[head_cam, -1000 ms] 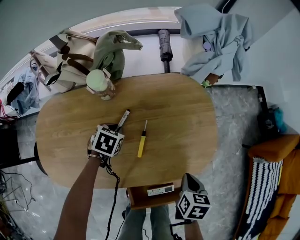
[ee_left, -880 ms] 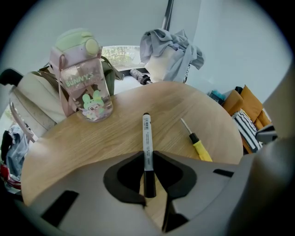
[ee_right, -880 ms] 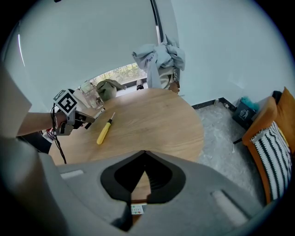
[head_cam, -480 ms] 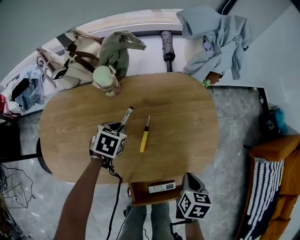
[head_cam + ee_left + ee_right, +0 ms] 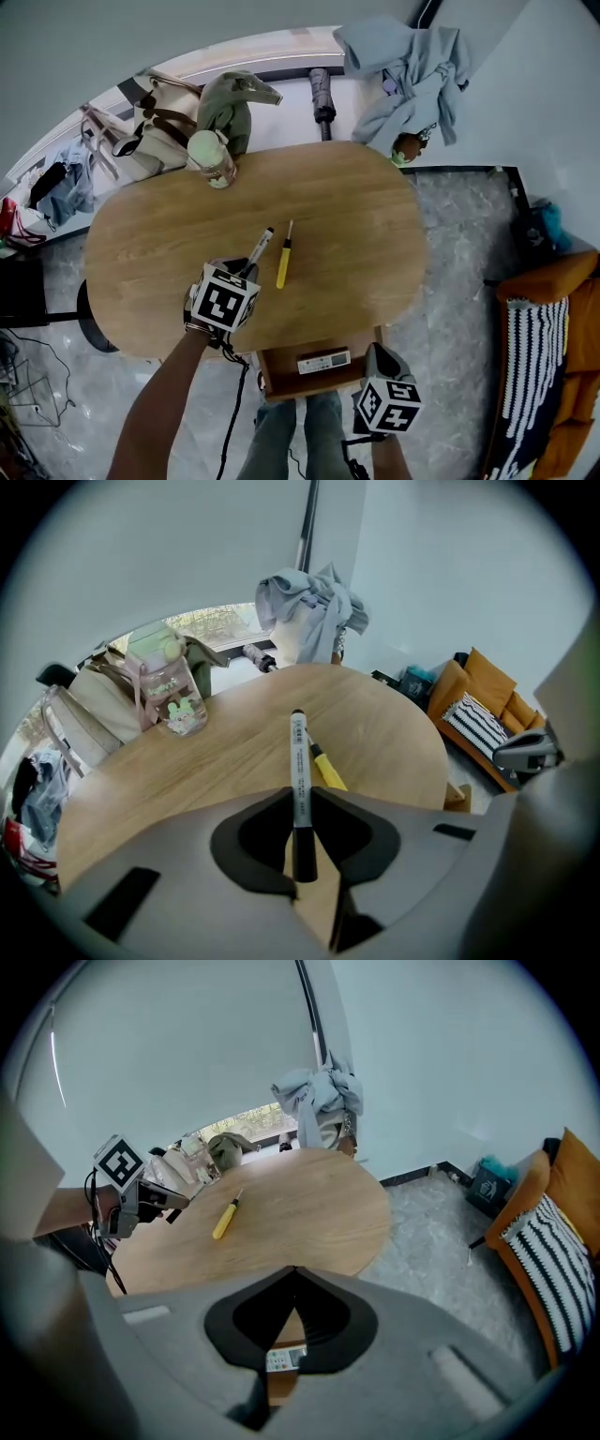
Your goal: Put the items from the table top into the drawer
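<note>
One marker (image 5: 299, 757) lifted — left gripper (image 5: 300, 817); one screwdriver (image 5: 283, 262) lying.

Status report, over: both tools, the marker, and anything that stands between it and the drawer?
Left tool shut on marker. Right tool shut, empty, by the open drawer, perhaps in the way. Yellow screwdriver lies on table.

No wording can be read from here. The pen (image 5: 299, 761) has a printed label and the bottle (image 5: 169, 691) a cartoon sticker, both too small. The left cube (image 5: 223, 300) and right cube (image 5: 387, 403) show black-and-white square markers only.
</note>
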Demonstrator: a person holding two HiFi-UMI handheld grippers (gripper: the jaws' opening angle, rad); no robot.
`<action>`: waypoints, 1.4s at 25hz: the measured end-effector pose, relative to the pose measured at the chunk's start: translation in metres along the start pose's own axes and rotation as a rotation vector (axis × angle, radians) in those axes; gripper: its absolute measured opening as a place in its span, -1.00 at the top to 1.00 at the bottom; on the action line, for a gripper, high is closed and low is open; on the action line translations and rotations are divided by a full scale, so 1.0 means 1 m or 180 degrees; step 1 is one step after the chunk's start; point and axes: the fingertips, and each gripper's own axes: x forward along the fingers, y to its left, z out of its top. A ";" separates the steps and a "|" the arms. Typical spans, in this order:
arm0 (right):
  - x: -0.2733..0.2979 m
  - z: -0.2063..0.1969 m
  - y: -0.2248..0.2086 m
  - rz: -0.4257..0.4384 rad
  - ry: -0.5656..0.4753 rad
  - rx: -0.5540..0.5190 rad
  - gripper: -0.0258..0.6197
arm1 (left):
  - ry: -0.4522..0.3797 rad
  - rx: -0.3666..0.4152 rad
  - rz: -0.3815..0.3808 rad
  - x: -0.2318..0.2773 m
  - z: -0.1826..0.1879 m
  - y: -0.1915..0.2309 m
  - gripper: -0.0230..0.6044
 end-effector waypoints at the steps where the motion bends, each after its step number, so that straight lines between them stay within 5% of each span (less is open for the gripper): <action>1: -0.005 -0.003 -0.001 -0.0011 -0.0017 0.0018 0.91 | -0.0011 0.0047 -0.0026 -0.004 -0.001 -0.008 0.74; 15: -0.053 -0.055 -0.059 -0.0420 -0.0236 0.0682 0.91 | 0.0105 0.0323 -0.0456 -0.011 -0.040 -0.124 0.74; 35: -0.098 -0.139 -0.123 -0.0842 -0.0255 0.1400 0.91 | 0.0487 0.1373 -0.0933 0.026 -0.095 -0.262 0.74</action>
